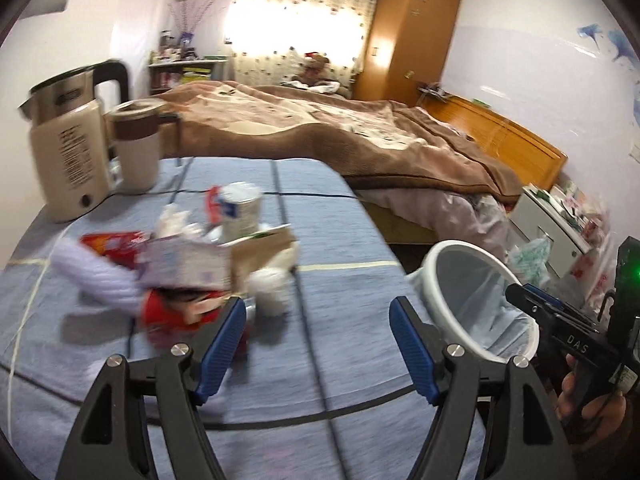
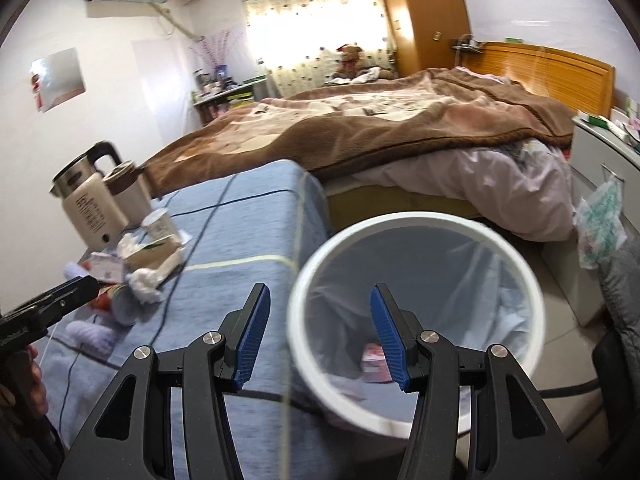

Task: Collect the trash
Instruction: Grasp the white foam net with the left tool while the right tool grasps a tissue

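The left hand-held gripper (image 1: 318, 320) angles down over the blue checked cloth-covered tabletop (image 1: 352, 292), its 2 blue ribbed fingers (image 1: 226, 344) spread apart with only cloth between them: released, grasping nothing. Its left finger tip lies just beside the near edge of the trash heap (image 1: 208, 264), though blur hides whether it touches.

The right hand-held gripper (image 2: 316, 316) also tilts downward, over the edge where the tabletop meets the round white plastic waste bin (image 2: 520, 276) lined with a pale translucent bag. Its jaws stand parted and empty; the left finger (image 2: 252, 336) is over the cloth, the right finger over the bin's mouth. In the left wrist view this gripper shows at the right edge, a hand (image 1: 588, 396) wrapped around its black handle.

The trash is a loose pile on the far-left part of the tabletop: a white cylindrical paper cup (image 1: 242, 210) standing upright, a flattened cardboard carton (image 1: 260, 252) lying with its long axis across the view, a red crumpled wrapper (image 1: 180, 312), white crumpled tissue (image 1: 272, 284) and a pale lilac fuzzy piece (image 1: 96, 276). A red-and-white packet (image 2: 376, 362) lies at the bottom of the bin.

Behind the pile stand a cream electric kettle (image 1: 70, 148) with a black handle and a cream lidded mug (image 1: 136, 148), both upright. The bin stands on the floor just beside the tabletop's right edge, with a bed under a brown blanket (image 1: 360, 128) beyond.
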The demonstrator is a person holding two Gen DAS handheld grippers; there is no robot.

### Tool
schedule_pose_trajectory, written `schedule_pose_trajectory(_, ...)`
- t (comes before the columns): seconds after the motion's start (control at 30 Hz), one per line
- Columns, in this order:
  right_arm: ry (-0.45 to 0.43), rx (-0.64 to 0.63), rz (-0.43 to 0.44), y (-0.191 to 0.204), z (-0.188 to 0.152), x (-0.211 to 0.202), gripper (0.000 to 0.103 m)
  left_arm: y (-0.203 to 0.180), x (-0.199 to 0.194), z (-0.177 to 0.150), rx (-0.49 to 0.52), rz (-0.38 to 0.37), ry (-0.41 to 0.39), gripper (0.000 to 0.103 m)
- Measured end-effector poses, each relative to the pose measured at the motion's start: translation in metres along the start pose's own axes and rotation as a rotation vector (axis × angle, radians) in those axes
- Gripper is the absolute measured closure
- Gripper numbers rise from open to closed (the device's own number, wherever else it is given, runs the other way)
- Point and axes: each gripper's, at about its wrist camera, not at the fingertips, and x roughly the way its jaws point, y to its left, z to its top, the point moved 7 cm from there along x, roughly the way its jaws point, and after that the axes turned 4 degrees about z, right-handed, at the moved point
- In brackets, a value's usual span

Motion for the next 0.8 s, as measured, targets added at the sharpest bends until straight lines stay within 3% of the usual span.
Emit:
schedule_pose_trajectory(0.3, 0.040, -0.053, 0.104, 0.052, -0.014, 0.019, 0.050, 0.068, -0.012, -0.023, 0.041, 0.096, 0.000, 0.023)
schedule_pose_trajectory(0.67, 0.093, -0.092, 0.146, 0.087, -0.026, 0.039, 0.050, 0.085, 0.004, -0.043, 0.230, 0.087, 0.061, 0.022)
schedule_pose_trajectory(0.8, 0.109, -0.105, 0.143, 0.096, -0.028, 0.046, 0.050, 0.085, 0.012, -0.041, 0.259, 0.033, 0.059, 0.021)
